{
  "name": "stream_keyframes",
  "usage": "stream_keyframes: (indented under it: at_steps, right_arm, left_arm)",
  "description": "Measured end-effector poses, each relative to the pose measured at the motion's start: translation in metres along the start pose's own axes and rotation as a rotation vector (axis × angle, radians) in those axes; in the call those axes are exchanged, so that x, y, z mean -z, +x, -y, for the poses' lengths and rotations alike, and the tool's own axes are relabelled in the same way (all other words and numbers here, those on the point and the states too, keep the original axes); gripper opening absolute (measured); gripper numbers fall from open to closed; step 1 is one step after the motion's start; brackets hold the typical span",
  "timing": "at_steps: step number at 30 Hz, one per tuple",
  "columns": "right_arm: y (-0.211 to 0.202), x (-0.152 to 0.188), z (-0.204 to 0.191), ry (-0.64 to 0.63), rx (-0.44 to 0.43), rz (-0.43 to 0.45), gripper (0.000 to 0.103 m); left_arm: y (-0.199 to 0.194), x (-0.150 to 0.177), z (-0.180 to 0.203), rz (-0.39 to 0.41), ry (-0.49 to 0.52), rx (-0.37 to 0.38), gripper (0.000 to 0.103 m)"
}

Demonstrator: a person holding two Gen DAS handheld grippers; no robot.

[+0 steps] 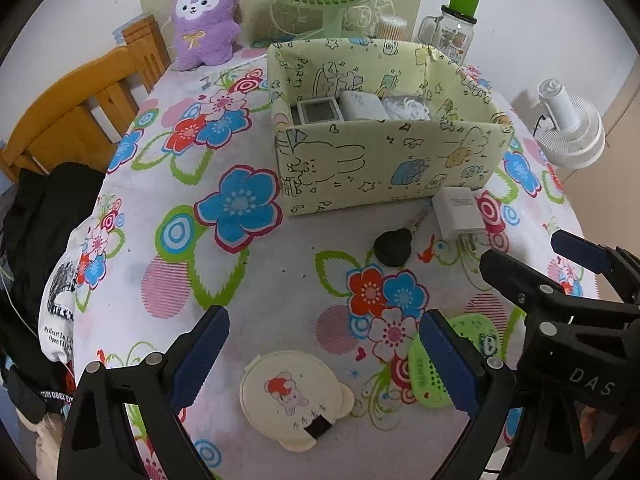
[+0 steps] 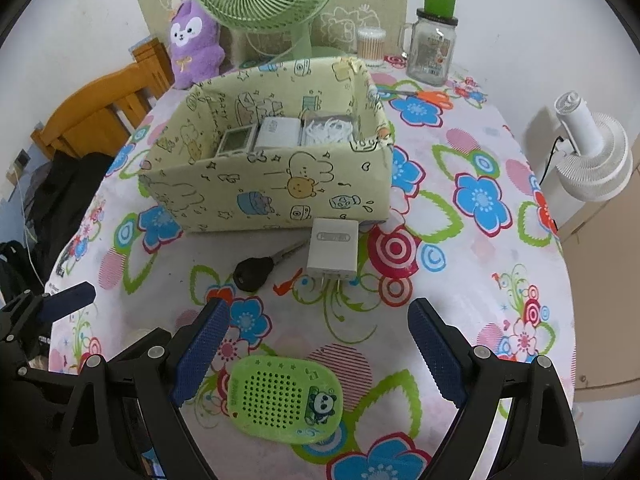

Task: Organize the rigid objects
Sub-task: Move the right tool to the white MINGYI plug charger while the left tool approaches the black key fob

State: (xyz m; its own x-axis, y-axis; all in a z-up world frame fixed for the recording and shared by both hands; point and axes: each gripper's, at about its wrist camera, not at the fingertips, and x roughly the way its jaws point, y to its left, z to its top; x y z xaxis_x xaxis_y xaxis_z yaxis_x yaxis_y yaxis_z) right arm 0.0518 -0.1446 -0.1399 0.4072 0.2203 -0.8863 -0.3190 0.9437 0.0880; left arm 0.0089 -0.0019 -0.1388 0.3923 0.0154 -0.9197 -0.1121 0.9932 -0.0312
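Near the worktop's (image 1: 132, 216) front edge, the left hand-held gripper (image 1: 324, 356) hangs spread over the round cream case (image 1: 292, 396), which lies between its fingers, apparently untouched. Just right, the right hand-held gripper (image 2: 320, 344) stands spread around the green perforated case (image 2: 284, 400). Only its view shows the key (image 2: 260, 268) whole and the scissors (image 2: 424, 98) behind the patterned box (image 2: 280, 196).

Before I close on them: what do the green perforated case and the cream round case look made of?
Green perforated case: looks like moulded hard plastic, slightly glossy, going by the even grid of punched holes and crisp rim. Cream round case: probably plastic too, matte, with a printed bunny, moulded ear tabs and a dark strap; a soft coating can't be ruled out.
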Motion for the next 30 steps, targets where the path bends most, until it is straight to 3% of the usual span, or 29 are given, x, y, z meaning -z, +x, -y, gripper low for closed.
stream_keyframes:
  at_steps: [21,30]
  right_arm:
    - [0.06,-0.014,0.011,0.005,0.042,-0.039,0.087]
    - [0.079,-0.02,0.013,-0.011,0.052,-0.063,0.07]
  left_arm:
    - [0.053,-0.017,0.012,-0.013,0.055,0.013,0.096]
    - [0.058,-0.021,0.018,-0.017,0.06,0.025,0.096]
